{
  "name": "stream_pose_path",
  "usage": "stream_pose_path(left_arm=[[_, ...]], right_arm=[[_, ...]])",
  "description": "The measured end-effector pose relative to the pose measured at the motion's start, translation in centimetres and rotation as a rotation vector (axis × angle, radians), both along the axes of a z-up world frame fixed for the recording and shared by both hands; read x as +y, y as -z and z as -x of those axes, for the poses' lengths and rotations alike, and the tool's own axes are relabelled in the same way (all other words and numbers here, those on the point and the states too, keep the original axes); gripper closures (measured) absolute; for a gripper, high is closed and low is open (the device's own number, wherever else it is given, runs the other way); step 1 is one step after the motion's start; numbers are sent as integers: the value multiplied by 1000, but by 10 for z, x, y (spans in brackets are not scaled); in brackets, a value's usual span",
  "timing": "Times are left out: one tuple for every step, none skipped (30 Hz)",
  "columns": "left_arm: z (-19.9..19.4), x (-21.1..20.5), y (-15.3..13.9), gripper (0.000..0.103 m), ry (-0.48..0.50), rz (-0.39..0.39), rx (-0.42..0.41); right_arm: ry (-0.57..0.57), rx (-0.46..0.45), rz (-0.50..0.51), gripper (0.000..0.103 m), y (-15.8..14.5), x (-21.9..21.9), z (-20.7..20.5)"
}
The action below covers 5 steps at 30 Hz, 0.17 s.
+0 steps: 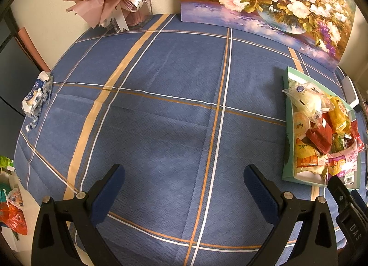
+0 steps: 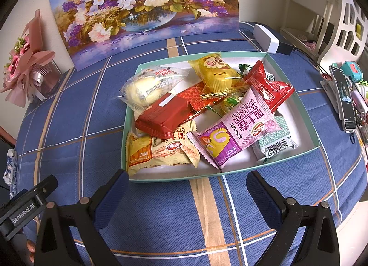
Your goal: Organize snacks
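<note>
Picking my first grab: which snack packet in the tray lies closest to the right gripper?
The yellow-and-orange packet in the tray's near-left corner, just beyond the open right gripper. The pink Swiss roll packet lies beside it but slightly farther.

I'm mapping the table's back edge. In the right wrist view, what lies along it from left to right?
Bouquet → flower painting → white box → phone.
</note>
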<state>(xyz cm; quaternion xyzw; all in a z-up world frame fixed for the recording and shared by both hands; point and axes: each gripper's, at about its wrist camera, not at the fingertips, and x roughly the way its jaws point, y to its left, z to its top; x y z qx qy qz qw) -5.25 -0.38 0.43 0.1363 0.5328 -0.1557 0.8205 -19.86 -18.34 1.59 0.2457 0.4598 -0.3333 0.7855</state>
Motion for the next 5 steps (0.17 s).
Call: stream_pose_path(left_arm=[[1, 0, -1, 1, 0, 0, -5], [1, 1, -2, 1, 3, 2, -8], [1, 0, -2, 1, 7, 5, -8], [1, 0, -2, 1, 10, 7, -8], [1, 0, -2, 0, 15, 10, -5]], right_arm=[[0, 0, 0, 0, 0, 0, 0], [0, 0, 0, 0, 0, 0, 0], [0, 0, 0, 0, 0, 0, 0], [0, 0, 0, 0, 0, 0, 0], [-1, 0, 0, 0, 0, 0, 0]])
